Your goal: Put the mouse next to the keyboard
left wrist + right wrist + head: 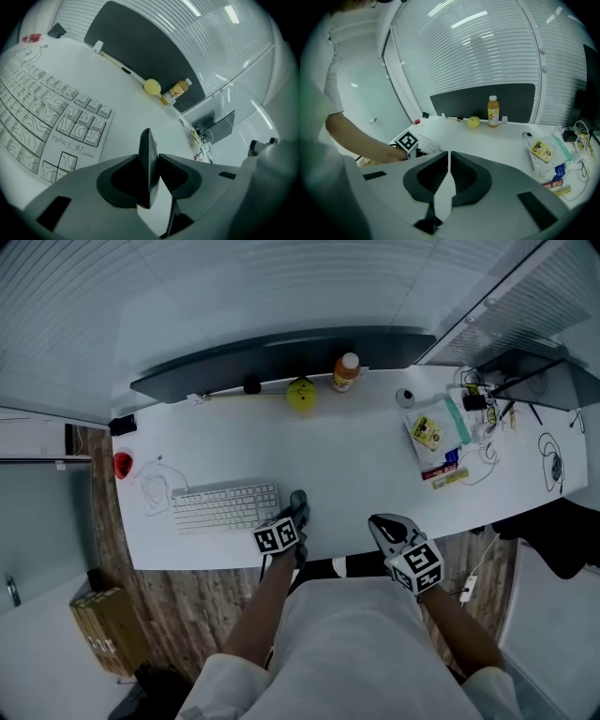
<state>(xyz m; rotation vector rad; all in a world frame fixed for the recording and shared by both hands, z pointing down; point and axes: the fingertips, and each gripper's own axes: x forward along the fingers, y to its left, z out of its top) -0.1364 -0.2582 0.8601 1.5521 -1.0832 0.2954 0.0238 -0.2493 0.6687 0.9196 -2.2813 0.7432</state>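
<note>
A white keyboard (pixel 225 507) lies near the desk's front edge; its right end fills the left side of the left gripper view (pixel 51 122). My left gripper (pixel 296 517) is just right of the keyboard, shut on a thin dark mouse (pixel 299 501). In the left gripper view the mouse (pixel 148 140) stands edge-on between the jaws of the left gripper (pixel 148 157), and both pads press on it. I cannot tell whether the mouse touches the desk. My right gripper (pixel 382 527) hovers at the desk's front edge further right, and in its own view the right gripper (pixel 449 153) is shut and empty.
At the back of the white desk (pixel 356 465) are a long dark panel (pixel 281 357), a yellow ball (pixel 301 395) and an orange bottle (pixel 346 371). Snack packets (pixel 433 432) and cables (pixel 553 460) lie at the right. A red item (pixel 123 463) and a white cord (pixel 155 488) sit left of the keyboard.
</note>
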